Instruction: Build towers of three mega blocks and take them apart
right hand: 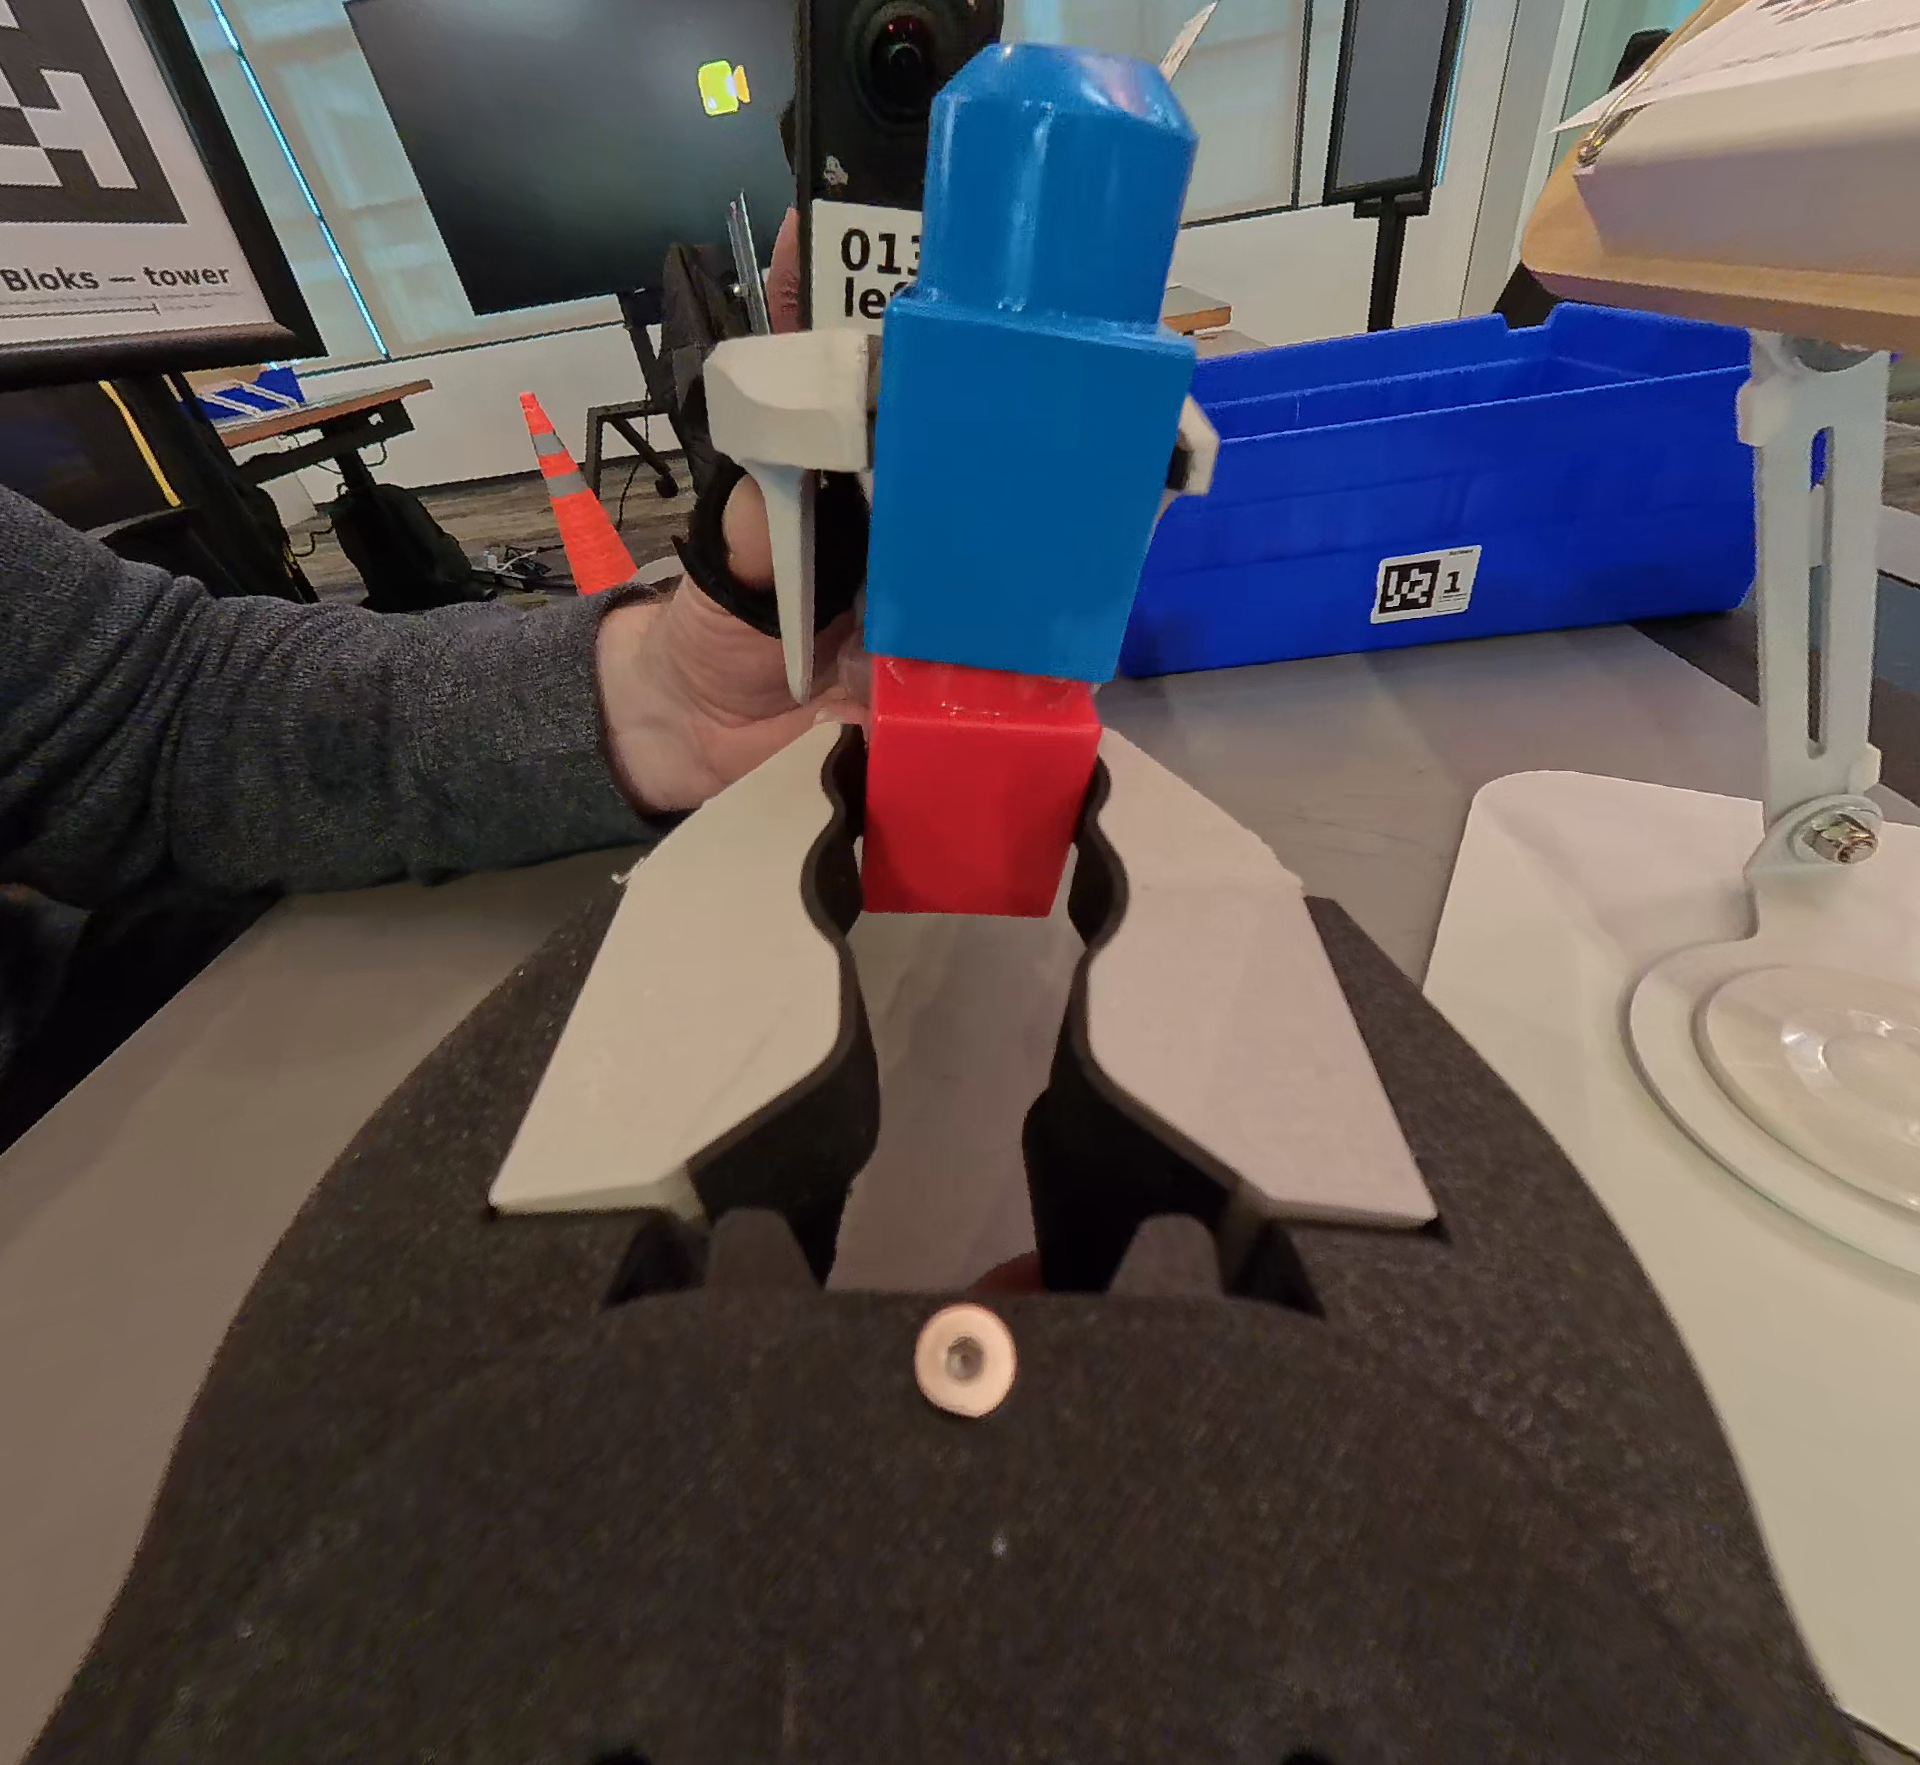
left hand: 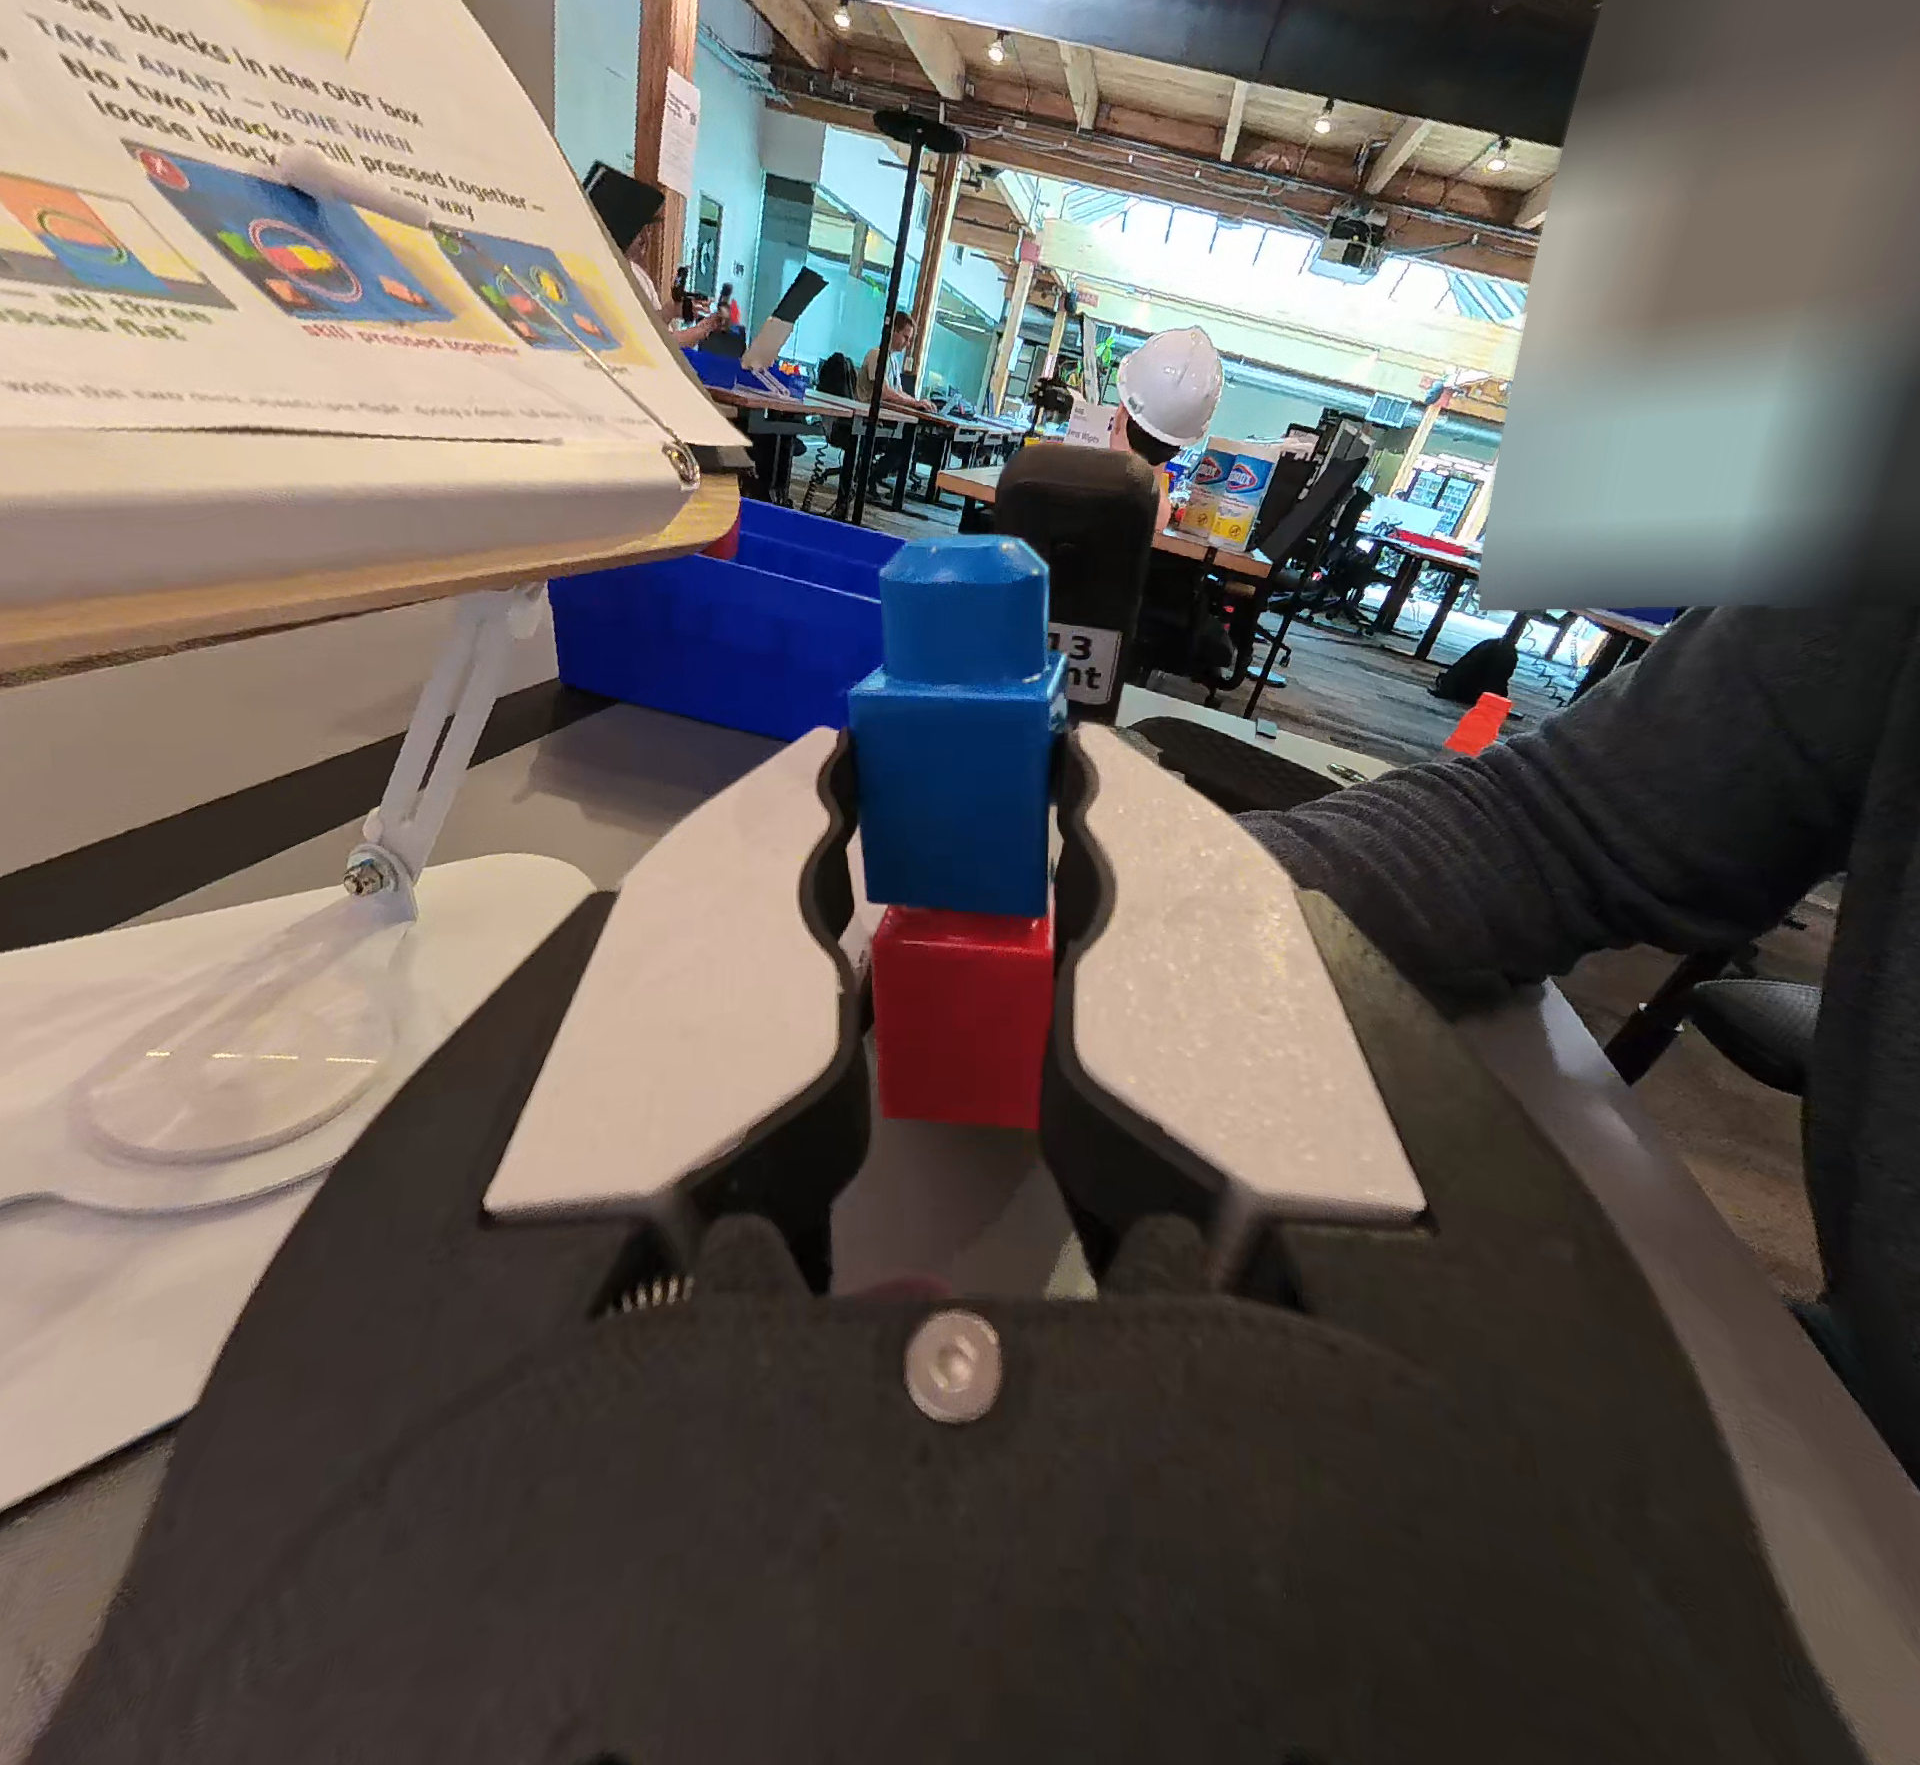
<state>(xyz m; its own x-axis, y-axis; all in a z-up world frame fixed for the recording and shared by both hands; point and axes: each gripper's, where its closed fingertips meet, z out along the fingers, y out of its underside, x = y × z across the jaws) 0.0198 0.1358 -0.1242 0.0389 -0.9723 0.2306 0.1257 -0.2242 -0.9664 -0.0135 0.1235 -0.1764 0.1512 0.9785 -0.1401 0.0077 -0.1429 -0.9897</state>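
Observation:
A blue block [left hand: 961, 811] with a single stud on top sits on a red block [left hand: 961, 1019], making a two-block stack held above the grey table. My left gripper [left hand: 954, 749] is shut on the blue block at its fingertips. In the right wrist view my right gripper [right hand: 971, 759] is shut on the red block [right hand: 971, 842]. There the blue block [right hand: 1018, 489] is above it, and the left gripper's grey fingers [right hand: 790, 406] clamp its sides from the far side. The two grippers face each other.
A blue bin [right hand: 1455, 489] stands behind the stack on the table [right hand: 1299, 759]; it also shows in the left wrist view [left hand: 727, 635]. An instruction board [left hand: 312, 261] on a white stand [right hand: 1818, 572] is beside it. A person's grey sleeve [left hand: 1558, 832] reaches in. Tip to tip, the grippers are about 6 cm apart.

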